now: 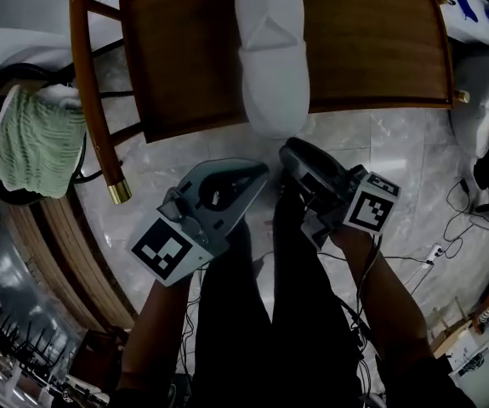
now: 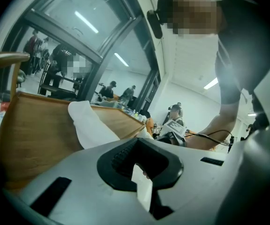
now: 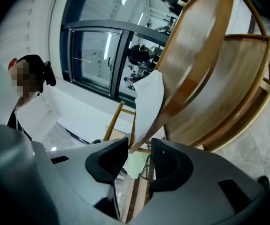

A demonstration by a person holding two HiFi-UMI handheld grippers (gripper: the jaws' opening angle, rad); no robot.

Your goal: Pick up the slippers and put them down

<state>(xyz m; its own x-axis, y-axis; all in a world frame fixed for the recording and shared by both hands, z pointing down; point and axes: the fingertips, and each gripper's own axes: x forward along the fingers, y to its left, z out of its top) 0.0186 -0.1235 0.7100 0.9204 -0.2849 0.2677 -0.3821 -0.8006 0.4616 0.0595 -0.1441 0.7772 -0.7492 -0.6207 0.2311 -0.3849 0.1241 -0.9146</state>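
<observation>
A green ribbed knit cloth (image 1: 36, 138) lies at the far left on a round dark surface that the frame edge cuts off. Beside it a curved wooden rail of the chair (image 1: 184, 58) ends in a shiny brass cap (image 1: 119, 194). The chair seat is a flat slab of brown grained wood.

The left gripper (image 1: 253, 175) is grey moulded plastic with a black-and-white marker cube (image 1: 166, 252) at its rear, and it hangs low in front of the seat edge. Its own view shows the black ribbed pads (image 2: 118, 156) meeting at the tips. Only a pale sliver shows through the gap behind them, and what that sliver is cannot be made out.

The slipper (image 1: 270, 49) is white soft cloth with a rounded shape and a folded triangular vamp. It lies lengthwise in the middle of the seat with one end overhanging the front edge.

The right gripper (image 1: 293, 153) sits just below that overhanging end. Its pads (image 3: 170, 161) stand apart with a clear gap. The slipper's white edge tapers down toward that gap, but neither pad presses on it. Whether the edge touches a tip is unclear.

Dark-trousered legs (image 1: 304, 313) hide much of the grey veined marble floor (image 1: 380, 151). Thin cables (image 1: 465, 198) trail across the floor at the right.
</observation>
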